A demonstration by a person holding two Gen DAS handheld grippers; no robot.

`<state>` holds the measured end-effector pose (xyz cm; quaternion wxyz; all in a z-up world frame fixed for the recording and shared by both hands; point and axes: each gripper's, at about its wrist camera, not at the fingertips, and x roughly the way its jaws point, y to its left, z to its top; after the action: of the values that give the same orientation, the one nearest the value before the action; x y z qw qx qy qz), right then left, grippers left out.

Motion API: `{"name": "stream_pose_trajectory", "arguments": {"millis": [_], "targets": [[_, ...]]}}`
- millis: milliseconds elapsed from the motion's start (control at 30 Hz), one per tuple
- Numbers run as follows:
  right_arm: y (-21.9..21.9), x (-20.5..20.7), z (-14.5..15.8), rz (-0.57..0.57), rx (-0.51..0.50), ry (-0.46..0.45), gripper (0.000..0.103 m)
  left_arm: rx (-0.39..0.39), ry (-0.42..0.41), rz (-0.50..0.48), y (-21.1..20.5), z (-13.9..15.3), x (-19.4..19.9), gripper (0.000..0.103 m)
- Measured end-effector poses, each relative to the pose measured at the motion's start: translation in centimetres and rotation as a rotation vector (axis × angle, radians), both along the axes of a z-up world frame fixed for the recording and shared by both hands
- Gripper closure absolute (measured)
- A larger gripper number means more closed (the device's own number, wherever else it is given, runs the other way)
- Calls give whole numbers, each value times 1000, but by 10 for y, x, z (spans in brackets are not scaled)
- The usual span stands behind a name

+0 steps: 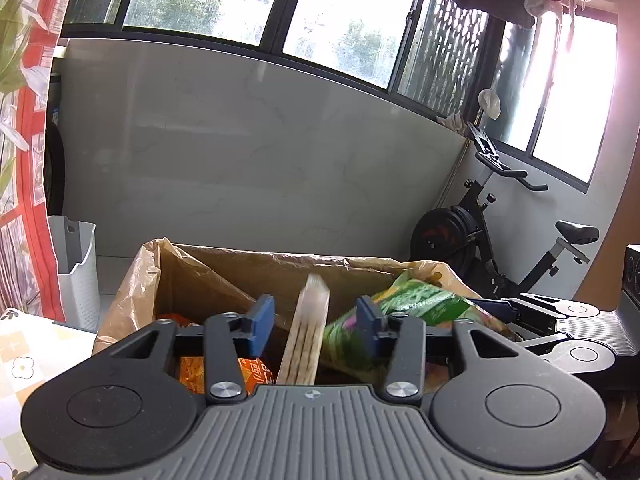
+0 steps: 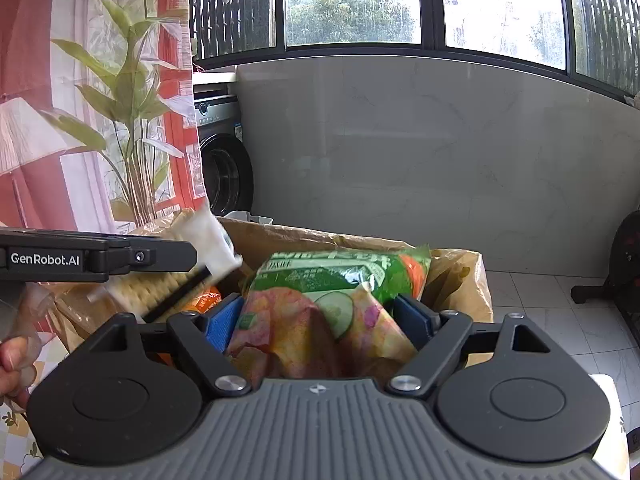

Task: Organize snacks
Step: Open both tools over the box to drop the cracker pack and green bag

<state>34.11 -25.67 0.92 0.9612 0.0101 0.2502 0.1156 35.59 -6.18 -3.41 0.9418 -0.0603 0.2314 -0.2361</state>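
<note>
Left tongs [image 1: 316, 322] stand apart, a cracker pack [image 1: 305, 332] loose between them; right tongs [image 2: 324, 322] grip a green snack bag [image 2: 340, 280] above the lined cardboard box [image 1: 256, 264].

Two grippers are counted: the left gripper [image 1: 316, 320] and the right gripper [image 2: 328, 320], each with two blue pads. One cardboard box [image 1: 256, 264] is seen, lined with one brown plastic bag [image 1: 132, 280]. Three snack packs can be told apart: one pack of crackers [image 1: 306, 336], one green bag of chips [image 2: 340, 276] and one orange packet [image 1: 256, 376]; whether more lie beneath cannot be told. One exercise bike [image 1: 500, 240], one washing machine [image 2: 222, 152], one white basket [image 1: 78, 272] and one printed curtain [image 2: 100, 92] are counted. One hand [image 2: 12, 364] is seen.
</note>
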Motion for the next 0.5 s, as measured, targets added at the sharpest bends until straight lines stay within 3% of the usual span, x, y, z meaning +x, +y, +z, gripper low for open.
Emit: {"name": "stream_pose_trajectory", "arguments": {"millis": [100, 500], "targets": [[-4, -3, 2, -11, 17, 3, 13, 25, -7, 8, -4, 0, -2, 45], [-5, -20, 8, 13, 31, 42, 13, 79, 21, 91, 19, 9, -24, 43]]}}
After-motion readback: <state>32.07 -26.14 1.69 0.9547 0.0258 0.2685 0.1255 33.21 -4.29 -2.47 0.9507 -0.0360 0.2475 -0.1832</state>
